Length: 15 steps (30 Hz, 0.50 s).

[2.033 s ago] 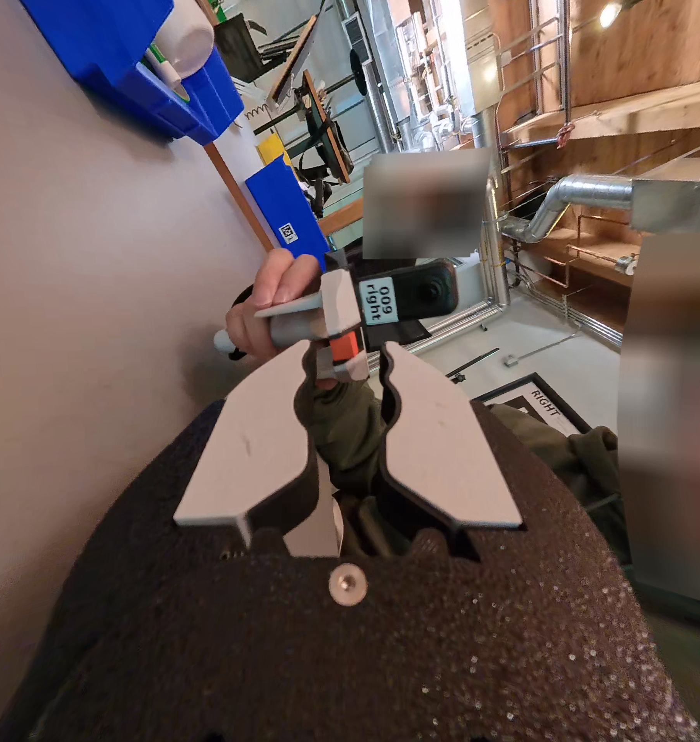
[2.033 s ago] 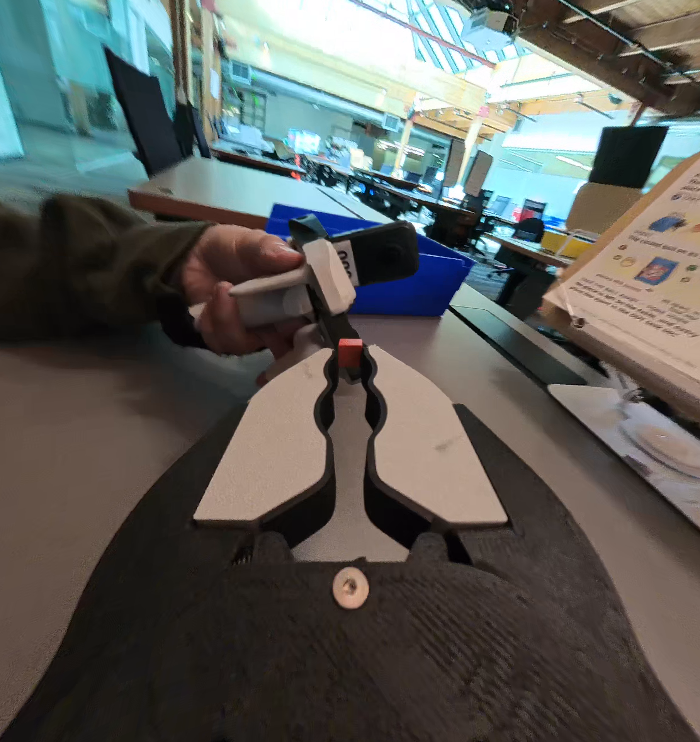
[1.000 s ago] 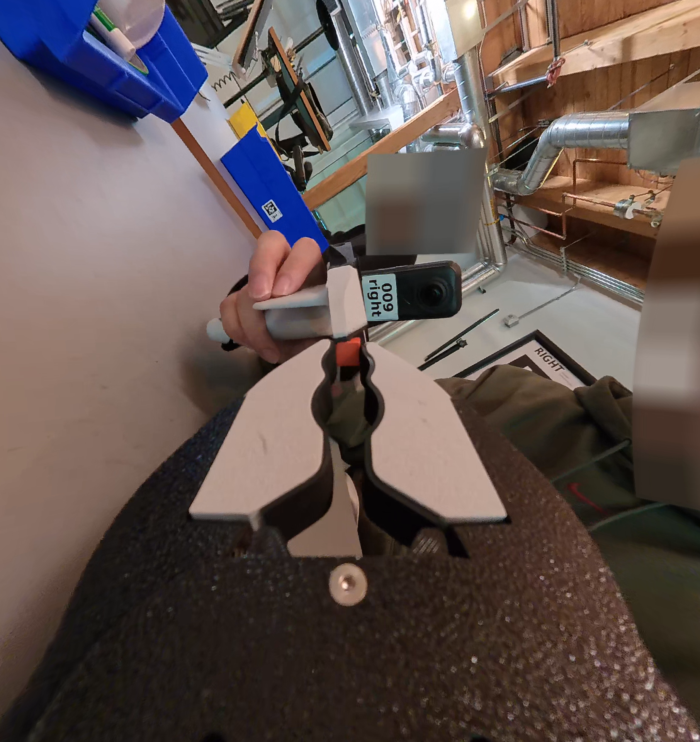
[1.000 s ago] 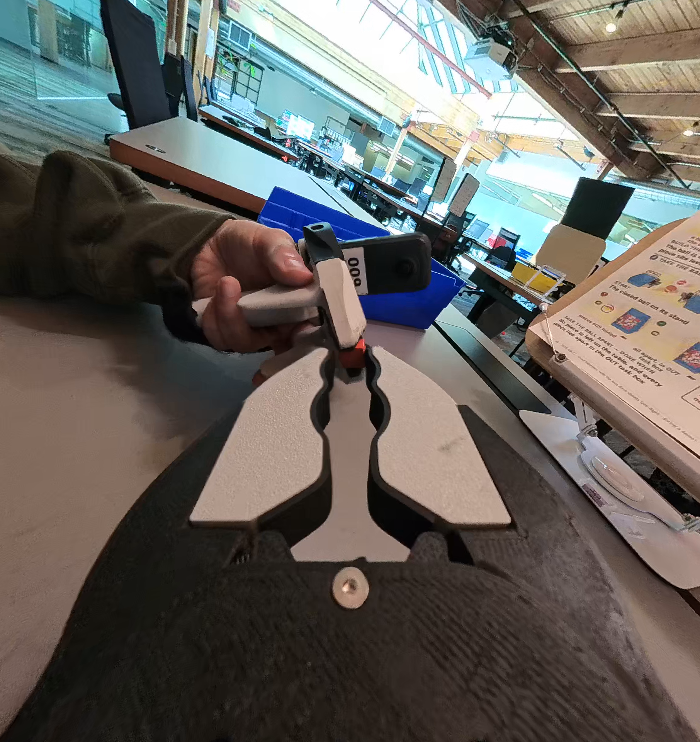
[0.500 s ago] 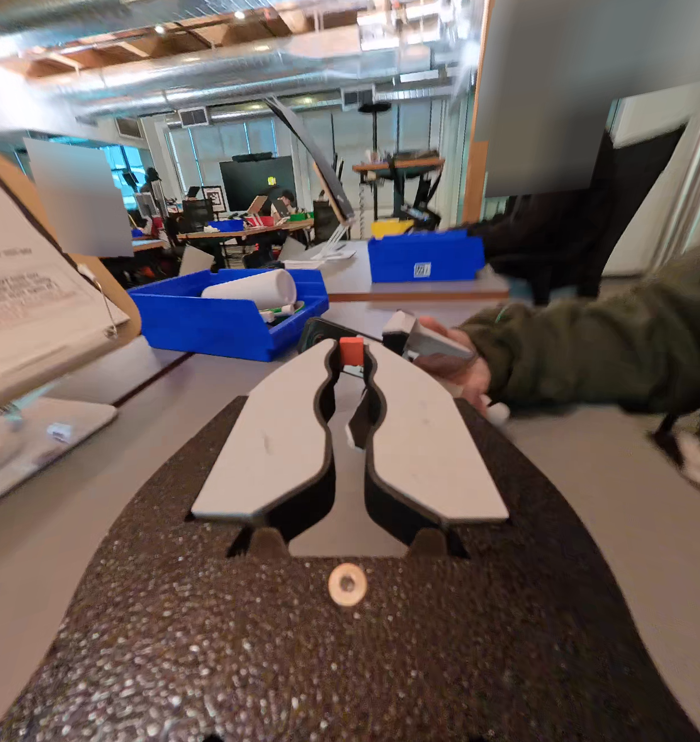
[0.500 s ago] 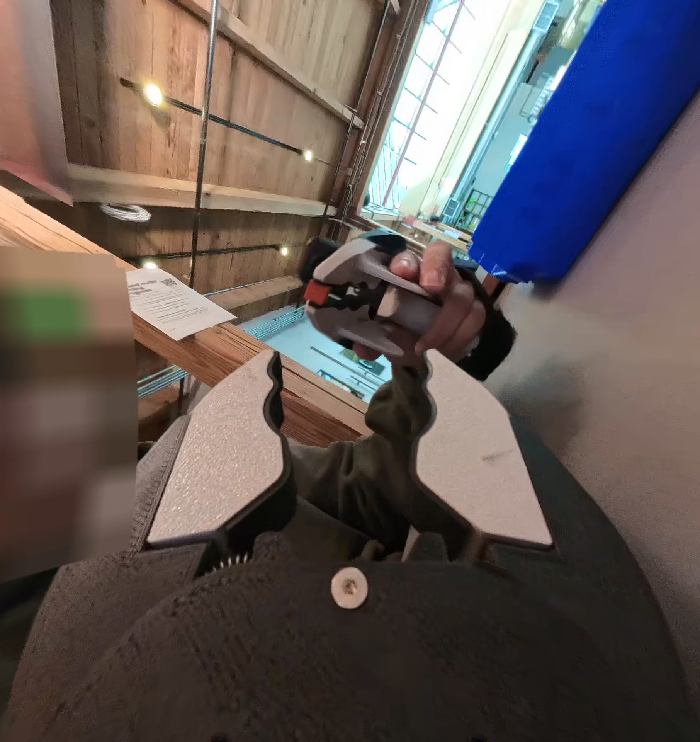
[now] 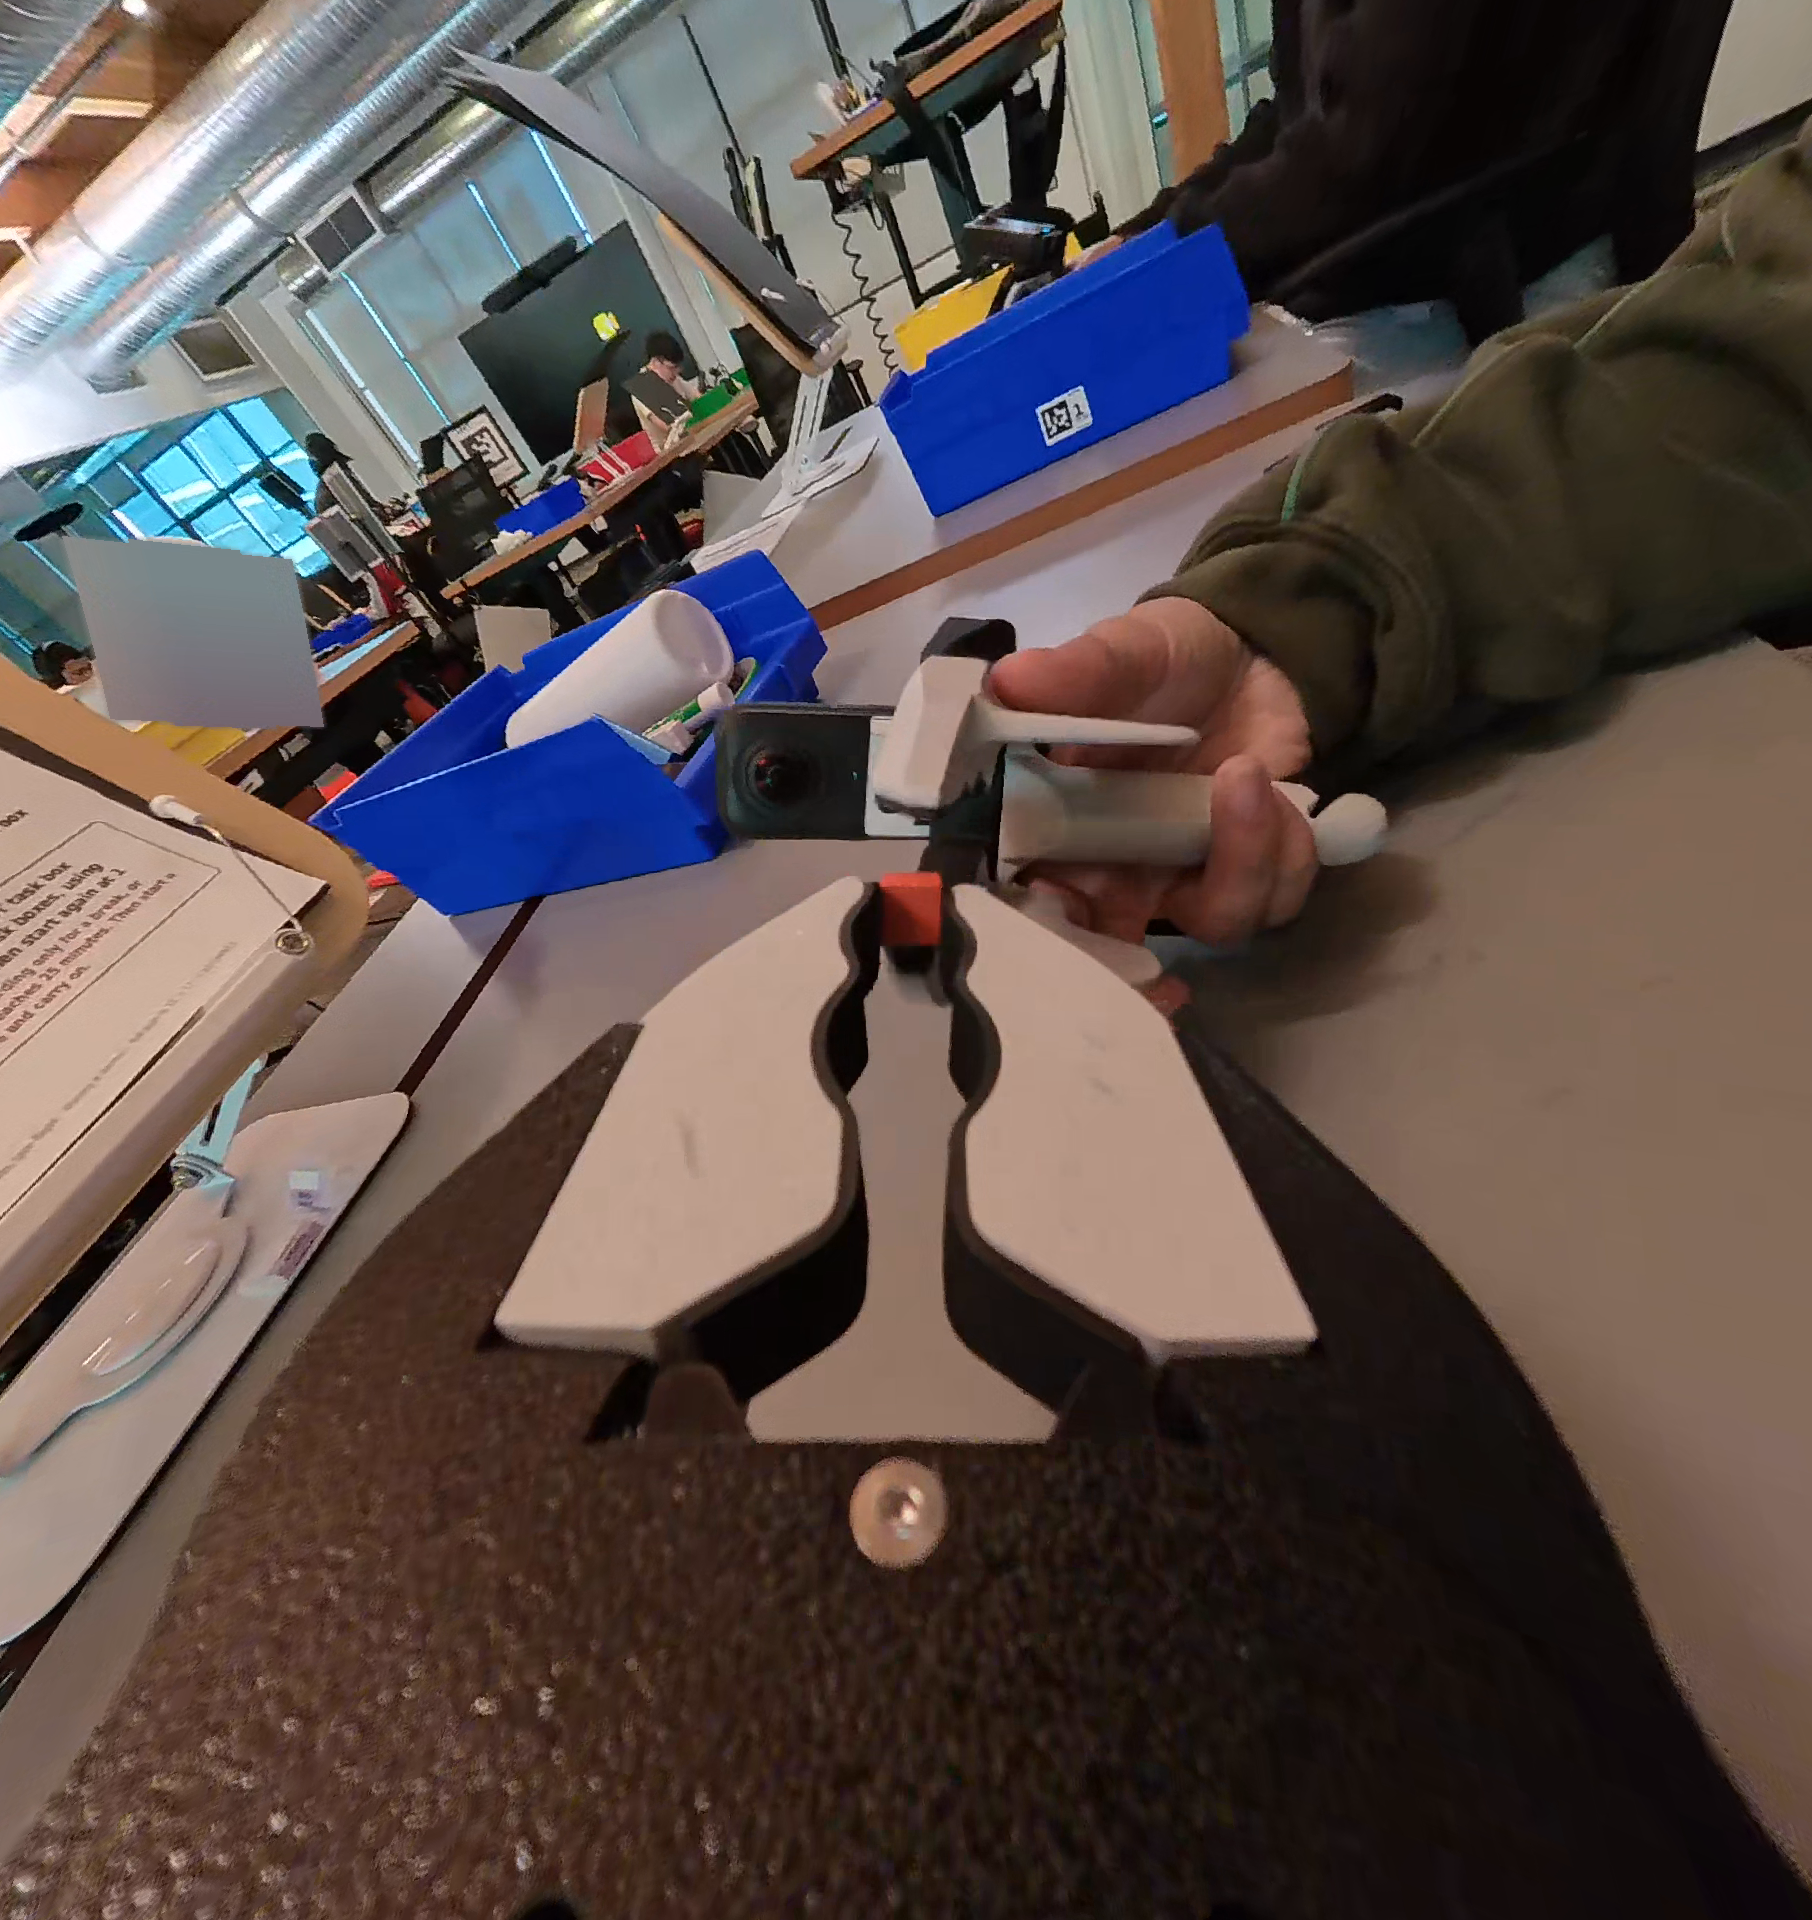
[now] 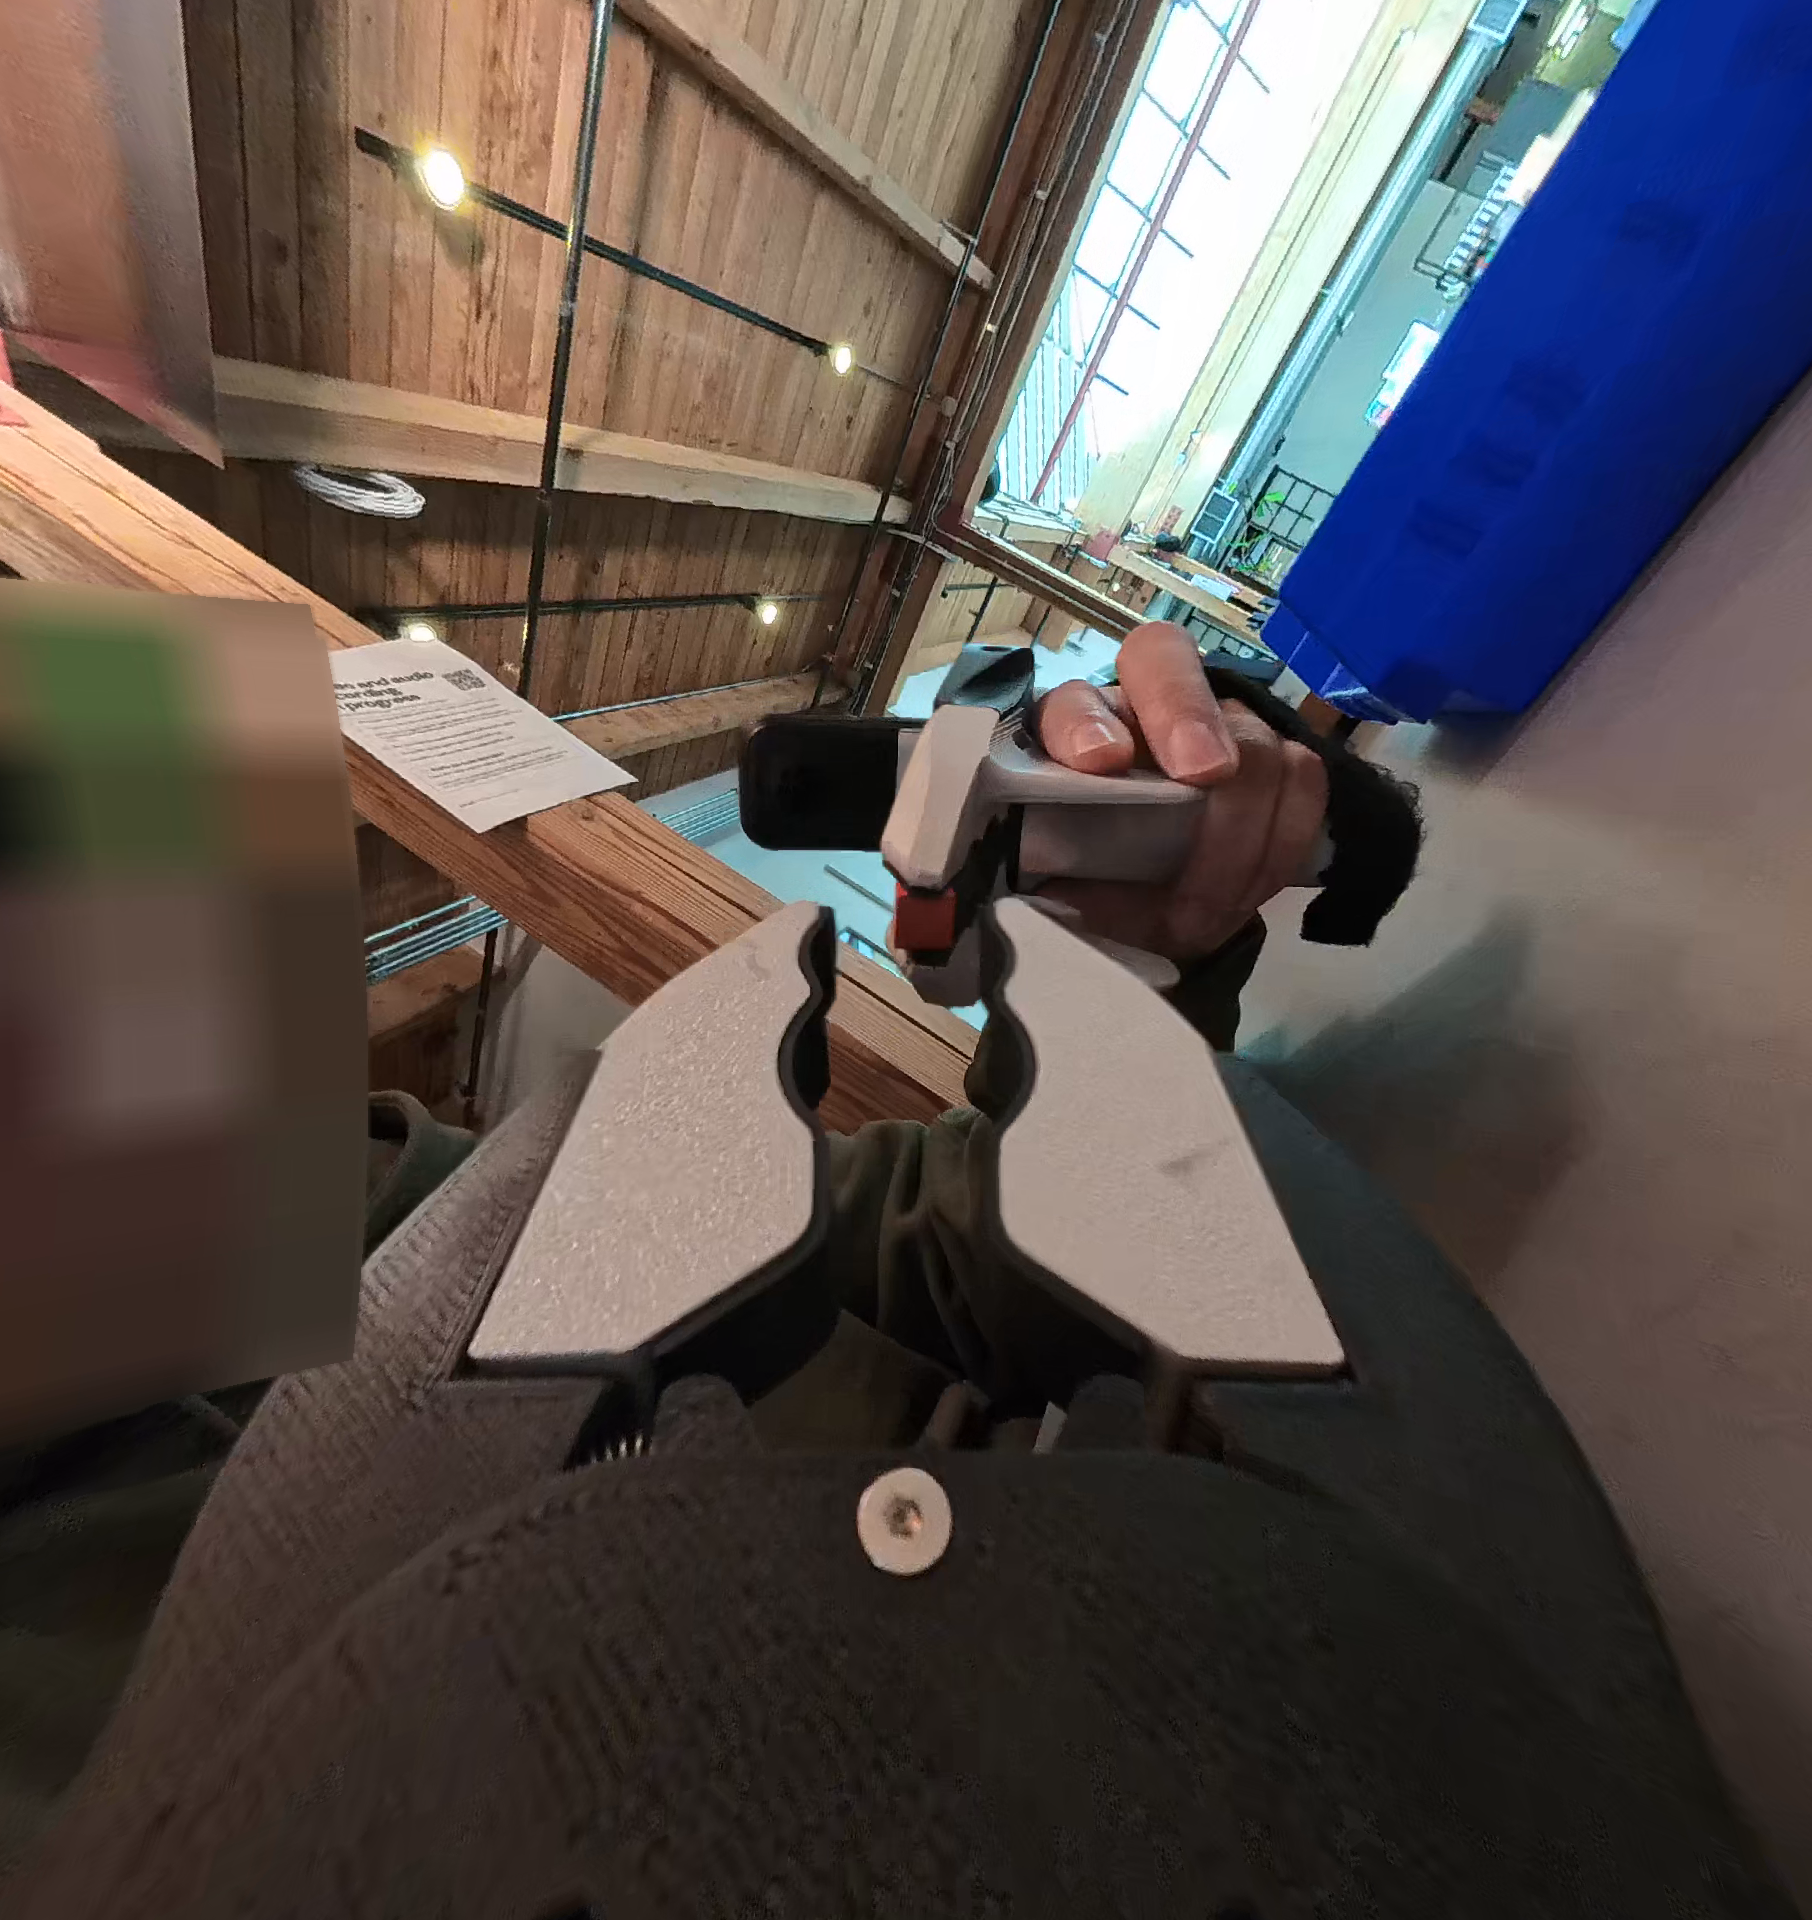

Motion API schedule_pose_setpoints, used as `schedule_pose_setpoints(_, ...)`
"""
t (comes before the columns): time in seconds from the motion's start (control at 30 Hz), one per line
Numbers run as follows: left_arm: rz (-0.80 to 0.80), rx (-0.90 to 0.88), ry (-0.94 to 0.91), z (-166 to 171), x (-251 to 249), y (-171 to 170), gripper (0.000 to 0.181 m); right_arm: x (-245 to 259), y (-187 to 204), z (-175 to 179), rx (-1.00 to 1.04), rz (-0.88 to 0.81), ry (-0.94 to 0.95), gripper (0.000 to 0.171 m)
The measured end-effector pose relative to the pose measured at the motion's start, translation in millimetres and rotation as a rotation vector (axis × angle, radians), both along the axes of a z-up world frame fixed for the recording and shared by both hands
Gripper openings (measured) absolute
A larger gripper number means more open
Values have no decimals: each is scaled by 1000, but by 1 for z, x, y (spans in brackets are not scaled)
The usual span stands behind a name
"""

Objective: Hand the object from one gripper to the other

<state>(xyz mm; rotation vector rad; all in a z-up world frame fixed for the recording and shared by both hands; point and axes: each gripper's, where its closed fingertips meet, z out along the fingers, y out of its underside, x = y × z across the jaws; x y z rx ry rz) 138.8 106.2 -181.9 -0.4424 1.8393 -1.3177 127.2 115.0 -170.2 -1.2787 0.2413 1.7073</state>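
Observation:
A small red block (image 7: 910,911) is pinched between the fingertips of my left gripper (image 7: 907,906), which is shut on it above the grey table (image 7: 1504,1091). In the left wrist view a hand holds the right gripper's handle (image 7: 1089,826) just behind the block, with its camera facing me. In the right wrist view my right gripper (image 8: 910,923) is open. Its fingers (image 8: 694,1143) stand apart on either side of the red block (image 8: 923,920) without touching it. The left gripper's grey head (image 8: 943,810) holds the block from above there.
A blue bin (image 7: 528,821) with a white roll stands behind on the left, and a second blue bin (image 7: 1068,384) is farther back. An instruction board on a stand (image 7: 102,987) is at the left. A blue bin wall (image 8: 1608,416) and a wooden beam (image 8: 621,883) show in the right wrist view. Left and right tips are no more than a few centimetres apart.
The red block passed from the right gripper to the left: the left shut on it, then the right opened and let go. The right's open fingers now sit closer around the block.

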Motion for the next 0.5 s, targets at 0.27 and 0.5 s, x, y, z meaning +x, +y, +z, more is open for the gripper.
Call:
schedule_pose_setpoints(0.27, 10, 40, -1, -3, 1, -1, 10, 0, 1, -6, 15, -14, -61, 11)
schedule_pose_setpoints(0.5, 137, -26, -62, 12, 10, 10, 24, 25, 3, 5, 59, -153, -33, 10)
